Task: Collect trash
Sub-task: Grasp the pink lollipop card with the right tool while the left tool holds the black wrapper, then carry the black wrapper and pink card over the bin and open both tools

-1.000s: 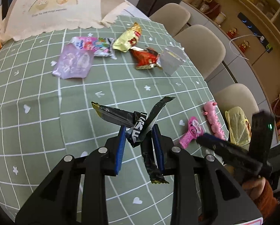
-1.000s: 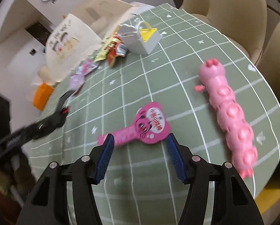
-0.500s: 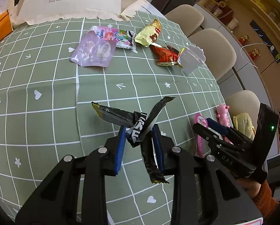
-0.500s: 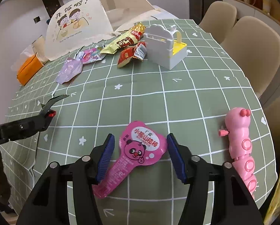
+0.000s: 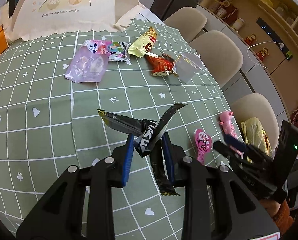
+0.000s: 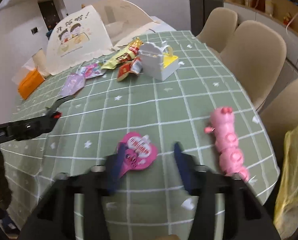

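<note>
The left gripper (image 5: 148, 146) is clamped on a crumpled black foil wrapper (image 5: 149, 134) and holds it lifted above the green checked tablecloth (image 5: 49, 120); its ends splay out to both sides and below the blue pads. The next piece of trash in reach appears to be the flat pink lollipop-shaped wrapper printed with a cartoon bear (image 6: 138, 153), and it serves as the landmark here.

The right gripper (image 6: 149, 160) hangs with its jaws spread apart and nothing between them. Its left blue pad overlaps the wrapper's left edge in the right wrist view, while the right pad stands clear beyond the wrapper's right side, so the round head lies off-centre, toward the left pad. The wrapper's long axis runs from the head back down and left toward the gripper, its narrow stem passing under the left pad.

The right gripper is far the nearer of the two; the left one is well off to the wrapper's left. A pink segmented caterpillar toy (image 6: 227, 142) lies to the wrapper's right, apart from it. The view is blurred, so height above the cloth cannot be told.
</note>
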Available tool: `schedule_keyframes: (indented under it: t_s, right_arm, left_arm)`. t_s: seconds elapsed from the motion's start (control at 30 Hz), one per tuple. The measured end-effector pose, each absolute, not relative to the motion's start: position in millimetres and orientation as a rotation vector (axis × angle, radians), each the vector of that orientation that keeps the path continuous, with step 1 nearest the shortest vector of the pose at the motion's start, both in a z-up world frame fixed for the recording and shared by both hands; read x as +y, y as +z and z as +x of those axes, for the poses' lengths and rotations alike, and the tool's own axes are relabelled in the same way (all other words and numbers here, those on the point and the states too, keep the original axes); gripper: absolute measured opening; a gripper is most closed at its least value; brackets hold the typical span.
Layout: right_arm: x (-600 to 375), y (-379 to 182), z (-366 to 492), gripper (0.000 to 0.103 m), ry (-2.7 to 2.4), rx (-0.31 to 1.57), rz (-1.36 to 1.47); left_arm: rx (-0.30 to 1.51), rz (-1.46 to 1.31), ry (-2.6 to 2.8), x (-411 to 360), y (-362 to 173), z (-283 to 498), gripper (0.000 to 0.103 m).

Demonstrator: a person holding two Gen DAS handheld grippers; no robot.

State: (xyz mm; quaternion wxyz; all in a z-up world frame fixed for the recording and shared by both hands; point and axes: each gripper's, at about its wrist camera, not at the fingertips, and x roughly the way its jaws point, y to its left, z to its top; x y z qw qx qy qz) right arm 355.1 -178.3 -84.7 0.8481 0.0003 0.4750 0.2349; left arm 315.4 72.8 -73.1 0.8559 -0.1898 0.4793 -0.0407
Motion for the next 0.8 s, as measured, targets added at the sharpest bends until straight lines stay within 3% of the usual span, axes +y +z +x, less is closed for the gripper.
schedule_keyframes:
  t_s: [0.23,0.53,0.67,0.8]
  right_arm:
    - [-162,-100,359,0.050,0.453,1.145,0.085]
    - [-127,-110,380,0.050,0.470,1.107,-0.092]
    - [-133,-102,377,0.025,0.489,1.052,-0.108]
    - [-153,-87,373,0.016,0.502,1.017,-0.072]
  left_arm:
    - [1.022,-0.412,-0.087,78,-81,314,0.027]
    - [1.014,-0.446,-0.060,96,-87,311,0.027]
    - [1.011,-0.440,-0.052,99,-87,309,0.027]
    - [0.993,-0.419,-0.074,91,-78,308,0.027]
